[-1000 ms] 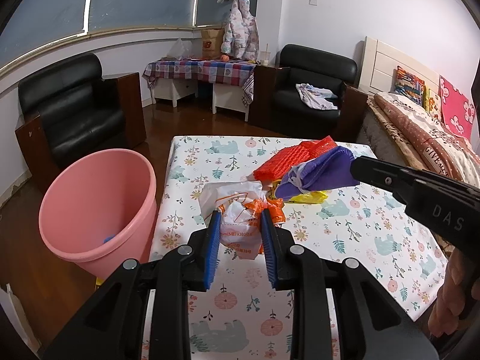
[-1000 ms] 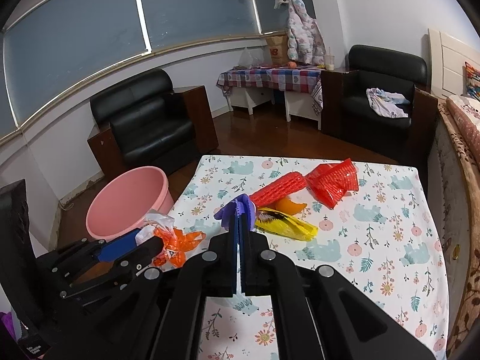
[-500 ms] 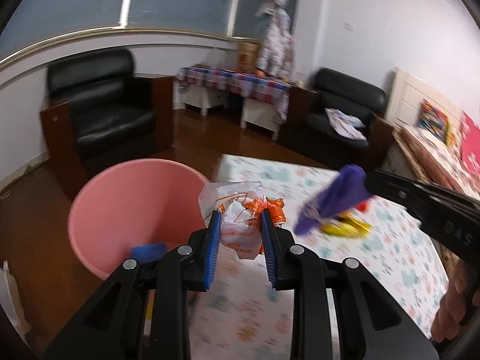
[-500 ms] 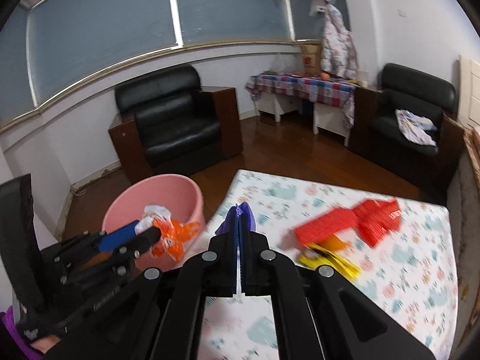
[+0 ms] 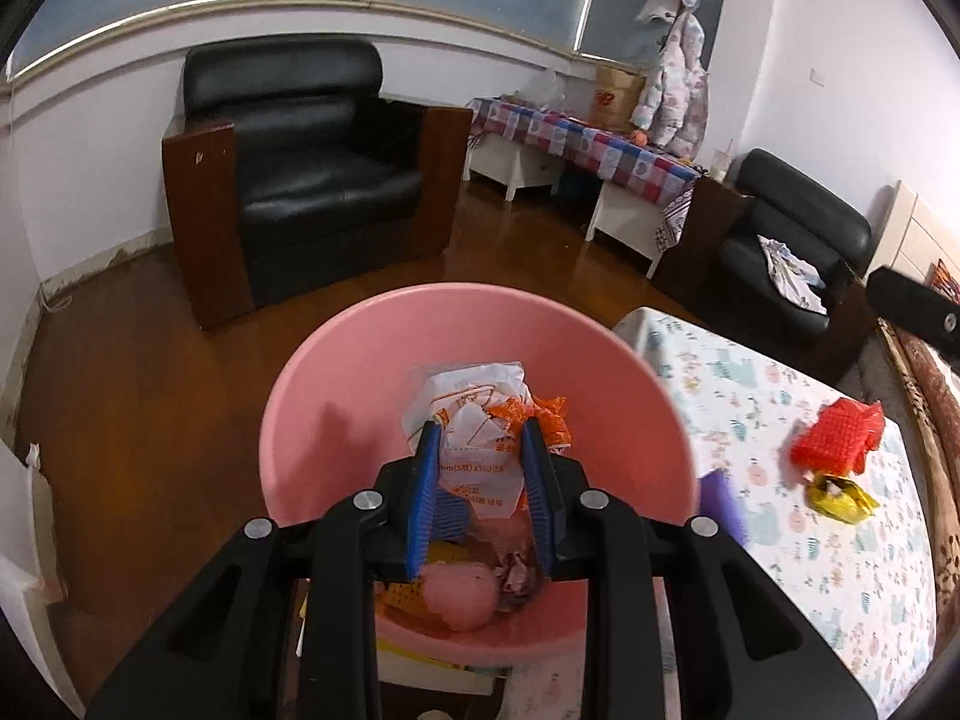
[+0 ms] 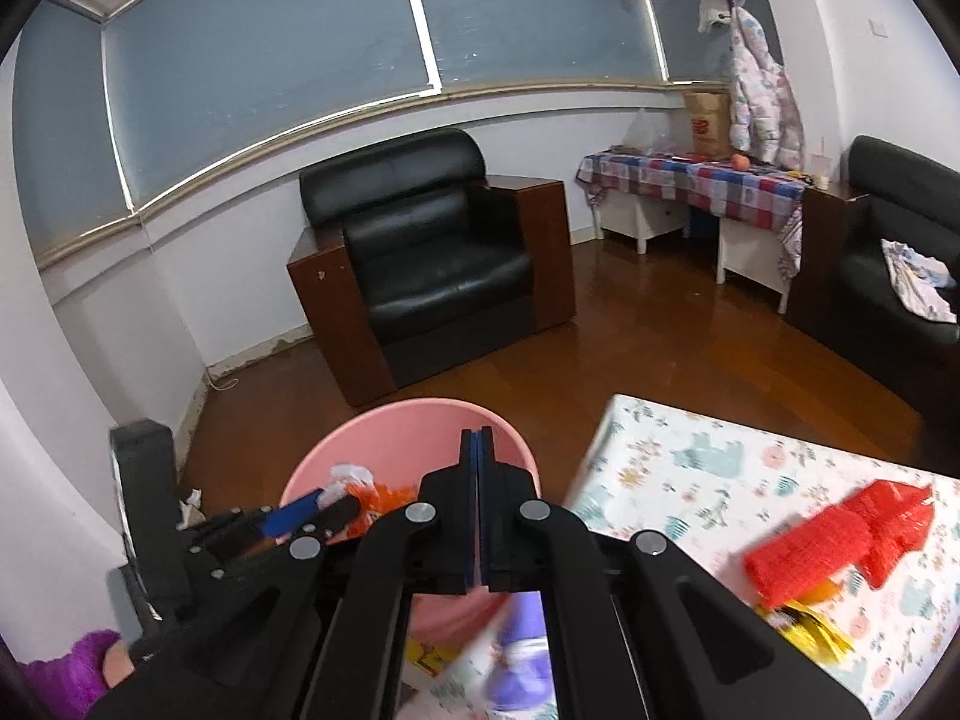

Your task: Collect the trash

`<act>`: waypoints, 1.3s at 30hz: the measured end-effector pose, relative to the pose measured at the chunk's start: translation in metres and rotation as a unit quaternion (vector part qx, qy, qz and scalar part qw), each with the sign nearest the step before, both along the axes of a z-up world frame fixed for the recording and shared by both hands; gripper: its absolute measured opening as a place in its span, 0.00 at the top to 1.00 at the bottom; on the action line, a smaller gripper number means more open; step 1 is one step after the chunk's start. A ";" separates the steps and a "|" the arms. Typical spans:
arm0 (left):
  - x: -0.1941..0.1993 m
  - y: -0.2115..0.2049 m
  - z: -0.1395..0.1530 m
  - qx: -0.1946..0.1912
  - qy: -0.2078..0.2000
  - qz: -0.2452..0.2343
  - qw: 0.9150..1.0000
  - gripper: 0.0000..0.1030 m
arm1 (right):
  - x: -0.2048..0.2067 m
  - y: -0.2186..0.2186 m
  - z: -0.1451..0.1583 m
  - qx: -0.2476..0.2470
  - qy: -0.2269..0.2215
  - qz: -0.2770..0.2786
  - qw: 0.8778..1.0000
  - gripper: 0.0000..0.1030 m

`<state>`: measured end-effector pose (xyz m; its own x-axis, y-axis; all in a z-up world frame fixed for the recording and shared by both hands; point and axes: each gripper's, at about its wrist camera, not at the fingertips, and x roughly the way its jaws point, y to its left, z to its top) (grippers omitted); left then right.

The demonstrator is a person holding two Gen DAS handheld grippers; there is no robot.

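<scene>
Bin (image 5: 336, 396) on floor left of table (image 5: 780, 396); armchair (image 5: 312, 180) behind bin.

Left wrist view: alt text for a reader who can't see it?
The left gripper is shut on a crumpled white and orange plastic bag, held over the open pink bucket, which already has trash at its bottom. To the right, a red mesh bag and a yellow wrapper lie on the floral tablecloth; a black armchair stands behind.

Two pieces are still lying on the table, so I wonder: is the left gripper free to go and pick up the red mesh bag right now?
Probably not yet. The left gripper is shut on a crumpled white-and-orange wrapper over the pink bin; the red mesh bag lies unobstructed on the table.
</scene>
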<state>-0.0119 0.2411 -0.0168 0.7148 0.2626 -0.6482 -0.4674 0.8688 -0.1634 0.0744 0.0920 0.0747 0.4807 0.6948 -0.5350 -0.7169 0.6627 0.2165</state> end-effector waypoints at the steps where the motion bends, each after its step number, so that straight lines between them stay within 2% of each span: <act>1: 0.001 0.004 -0.003 0.000 0.003 0.002 1.000 0.74 | 0.002 0.003 -0.001 -0.001 0.001 0.001 1.000 1.00; 6: 0.005 0.015 -0.009 -0.016 0.001 0.000 1.000 0.74 | 0.014 0.024 -0.019 -0.008 0.046 0.021 0.999 1.00; 9: 0.004 0.015 -0.008 -0.018 -0.001 -0.003 1.000 0.74 | 0.014 0.022 -0.032 -0.020 0.057 0.020 0.998 1.00; 11: 0.001 0.016 -0.008 -0.020 -0.003 -0.007 1.000 0.74 | 0.012 0.014 -0.043 -0.039 0.053 0.007 0.998 0.94; 12: 0.001 0.016 -0.008 -0.020 -0.003 -0.009 1.000 0.74 | 0.011 0.008 -0.052 -0.059 0.048 0.000 0.997 0.82; 13: 0.000 0.012 -0.008 -0.020 -0.004 -0.012 1.000 0.74 | 0.009 0.002 -0.060 -0.074 0.046 -0.006 0.996 0.62; 14: 0.000 0.011 -0.008 -0.019 -0.005 -0.015 1.000 0.74 | 0.009 -0.006 -0.069 -0.091 0.045 -0.019 0.995 0.53; 15: 0.000 0.011 -0.008 -0.018 -0.006 -0.017 1.000 0.74 | 0.010 -0.013 -0.077 -0.101 0.047 -0.031 0.993 0.49; 19: 0.001 0.008 -0.011 -0.023 -0.001 -0.021 0.999 0.74 | 0.017 -0.035 -0.110 -0.130 0.079 -0.064 0.986 0.48; 23: 0.002 0.009 -0.012 -0.026 0.005 -0.022 0.999 0.74 | 0.025 -0.045 -0.135 -0.141 0.109 -0.066 0.982 0.48; 24: 0.002 0.009 -0.012 -0.026 0.006 -0.021 0.999 0.74 | 0.026 -0.045 -0.139 -0.142 0.114 -0.063 0.981 0.59; 25: 0.001 0.009 -0.013 -0.027 0.006 -0.020 0.999 0.74 | 0.027 -0.045 -0.143 -0.141 0.120 -0.061 0.981 0.66; 26: 0.001 0.009 -0.013 -0.028 0.007 -0.020 0.999 0.74 | 0.027 -0.044 -0.145 -0.139 0.122 -0.061 0.981 0.67; 29: 0.001 0.007 -0.012 -0.026 0.008 -0.023 0.999 0.74 | 0.023 -0.044 -0.138 -0.136 0.103 -0.063 0.983 0.87; 30: 0.000 0.007 -0.012 -0.025 0.008 -0.023 0.999 0.74 | 0.021 -0.042 -0.133 -0.134 0.095 -0.063 0.984 0.90; 39: -0.001 0.009 -0.016 -0.022 0.013 -0.021 0.999 0.74 | 0.006 -0.007 -0.078 -0.120 0.007 -0.069 0.990 0.93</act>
